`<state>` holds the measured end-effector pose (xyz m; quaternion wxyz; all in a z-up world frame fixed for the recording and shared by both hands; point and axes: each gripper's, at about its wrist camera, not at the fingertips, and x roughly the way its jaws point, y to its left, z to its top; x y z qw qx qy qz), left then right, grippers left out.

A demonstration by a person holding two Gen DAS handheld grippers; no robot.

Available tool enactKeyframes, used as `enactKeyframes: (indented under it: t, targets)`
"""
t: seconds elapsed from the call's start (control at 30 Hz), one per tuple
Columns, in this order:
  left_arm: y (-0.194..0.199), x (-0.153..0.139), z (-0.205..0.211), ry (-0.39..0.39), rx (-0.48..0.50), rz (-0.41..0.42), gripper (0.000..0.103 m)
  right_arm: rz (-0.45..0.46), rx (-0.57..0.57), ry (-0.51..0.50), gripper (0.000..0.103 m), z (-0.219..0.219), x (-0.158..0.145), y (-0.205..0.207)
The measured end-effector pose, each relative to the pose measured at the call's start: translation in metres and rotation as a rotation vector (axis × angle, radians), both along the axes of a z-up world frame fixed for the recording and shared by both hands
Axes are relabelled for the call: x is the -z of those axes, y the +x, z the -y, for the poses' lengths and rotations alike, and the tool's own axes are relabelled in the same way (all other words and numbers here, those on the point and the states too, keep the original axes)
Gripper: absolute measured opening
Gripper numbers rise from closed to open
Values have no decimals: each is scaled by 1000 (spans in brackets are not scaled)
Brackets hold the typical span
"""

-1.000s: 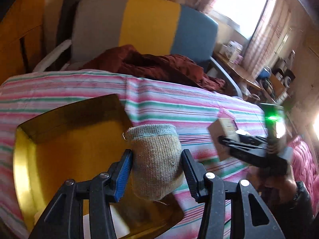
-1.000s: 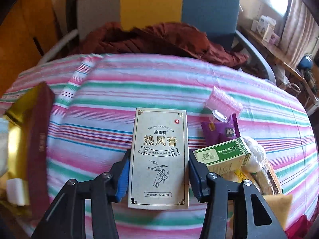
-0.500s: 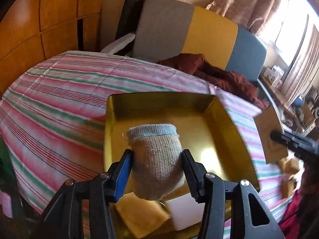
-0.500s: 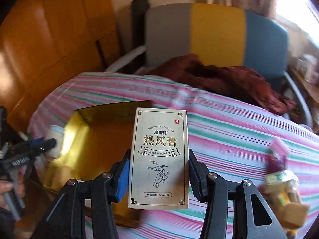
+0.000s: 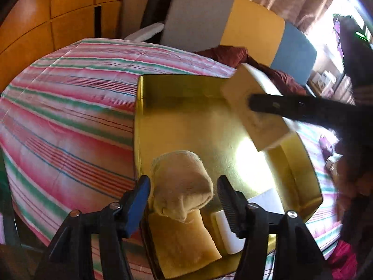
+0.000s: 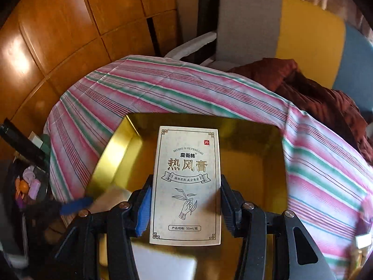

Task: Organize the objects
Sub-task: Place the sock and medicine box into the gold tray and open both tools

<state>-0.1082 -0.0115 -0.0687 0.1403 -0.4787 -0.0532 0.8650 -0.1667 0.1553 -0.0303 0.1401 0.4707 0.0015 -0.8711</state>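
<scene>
A gold tray [image 5: 139, 140] lies on the striped tablecloth. My left gripper [image 5: 184, 198] is open above its near left part. A beige sock [image 5: 181, 186] lies tilted between the fingers, resting on a yellow sponge [image 5: 184, 245], and only the blue left pad is near it. My right gripper [image 6: 184, 207] is shut on a cream box with Chinese print [image 6: 186, 184] and holds it over the tray [image 6: 112, 154]. The box [image 5: 256, 114] and a right finger [image 5: 279, 106] show in the left wrist view over the tray's far right corner.
A white block [image 5: 230, 224] lies in the tray beside the sponge. A chair with grey, yellow and blue panels [image 6: 303, 35] stands behind the table with a dark red cloth [image 6: 314, 98] on it. A wooden wall [image 6: 58, 35] is at the left.
My left gripper has opened and the sock has dropped and tilted onto the sponge. My right gripper has carried the box from beside the tray to over it.
</scene>
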Motion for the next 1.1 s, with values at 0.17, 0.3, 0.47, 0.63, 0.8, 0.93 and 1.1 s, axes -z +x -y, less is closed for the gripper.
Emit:
enactKeyframes:
  t: [0.17,0.3,0.47,0.63,0.8,0.93,1.1]
  targets:
    - [12,-9,8,33,-20,-23,62,34,-31,-170,58,21,0,-22]
    - [23,-16,13,43,-31,-49,62,27,-40,-163,58,25,0,-10]
    - [34,-23,16,39,-59,-78,62,20,-23,-114,66,13,4,18]
    - [45,-34,11,-21,-82,-114,62,-31,-3,-47,76,2,4,54]
    - [57,-47,8,-67,-106,-169,62,-76,18,-17,84,-10,-2,82]
    - [67,-56,2,-127,-121,-214,62,-100,36,-16,87,-17,-5,98]
    - [75,-59,-3,-148,-114,-223,62,-127,47,-8,88,-22,-6,117]
